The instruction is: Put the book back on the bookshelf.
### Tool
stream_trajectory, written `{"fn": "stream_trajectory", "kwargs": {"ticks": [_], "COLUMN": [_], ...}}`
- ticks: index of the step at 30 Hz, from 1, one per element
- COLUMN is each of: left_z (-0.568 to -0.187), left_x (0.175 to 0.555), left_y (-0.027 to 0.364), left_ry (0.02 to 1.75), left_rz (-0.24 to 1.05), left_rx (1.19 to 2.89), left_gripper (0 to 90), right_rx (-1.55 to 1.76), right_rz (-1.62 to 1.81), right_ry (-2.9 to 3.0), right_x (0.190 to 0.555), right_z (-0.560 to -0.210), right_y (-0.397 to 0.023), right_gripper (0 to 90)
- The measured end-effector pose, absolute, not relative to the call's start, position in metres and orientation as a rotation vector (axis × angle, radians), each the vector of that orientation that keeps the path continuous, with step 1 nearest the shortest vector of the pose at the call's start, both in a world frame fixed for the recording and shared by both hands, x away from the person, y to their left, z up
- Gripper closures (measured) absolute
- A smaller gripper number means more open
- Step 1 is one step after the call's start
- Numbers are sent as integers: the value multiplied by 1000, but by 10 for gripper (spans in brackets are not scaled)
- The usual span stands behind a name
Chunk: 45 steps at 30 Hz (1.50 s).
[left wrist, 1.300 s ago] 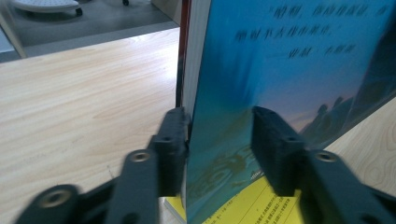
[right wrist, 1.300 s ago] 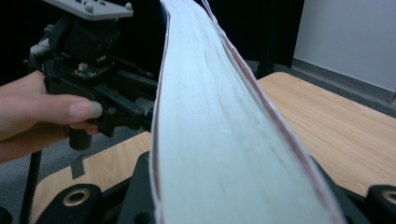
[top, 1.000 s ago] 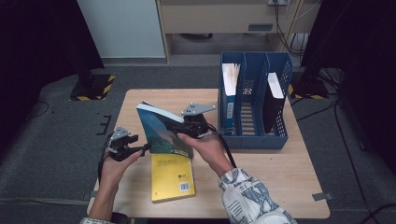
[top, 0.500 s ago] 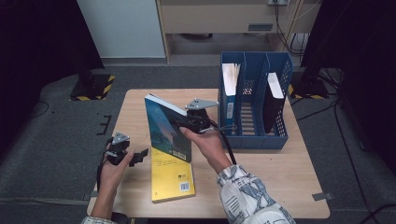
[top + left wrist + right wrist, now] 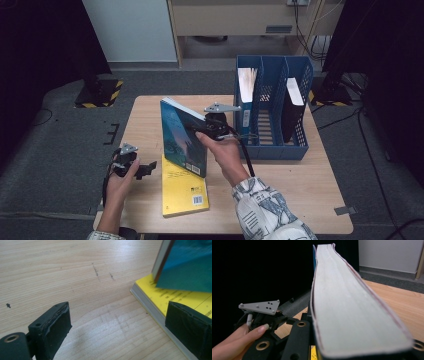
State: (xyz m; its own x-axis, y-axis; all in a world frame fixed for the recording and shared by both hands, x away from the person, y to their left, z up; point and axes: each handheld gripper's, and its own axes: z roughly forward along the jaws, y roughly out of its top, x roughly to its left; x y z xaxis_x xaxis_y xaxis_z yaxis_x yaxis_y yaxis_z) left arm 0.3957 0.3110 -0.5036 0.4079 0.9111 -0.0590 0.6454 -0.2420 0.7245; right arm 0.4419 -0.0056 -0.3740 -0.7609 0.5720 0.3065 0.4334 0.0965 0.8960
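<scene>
Meanwhile the right gripper [image 5: 200, 131] clamps the teal book [image 5: 181, 135] upright; the left gripper [image 5: 117, 332] has just opened wide, empty.

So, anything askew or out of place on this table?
Nothing damaged or spilled. The teal book is held upright in the right tool, its lower corner resting on the yellow book, which lies flat.
</scene>
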Motion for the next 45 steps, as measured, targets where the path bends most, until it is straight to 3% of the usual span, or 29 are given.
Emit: {"fn": "stream_trajectory", "kwargs": {"ticks": [9, 45], "left_z": [-513, -529], "left_x": [400, 404], "left_y": [316, 313], "left_ry": [1348, 1388], "left_rz": [548, 490], "left_rx": [2025, 2084], "left_gripper": [58, 46], "right_rx": [1081, 1225], "right_rz": [1780, 1789], "right_ry": [2196, 2092], "right_x": [435, 395], "right_z": [-366, -367], "right_y": [-27, -124], "right_gripper": [740, 738]}}
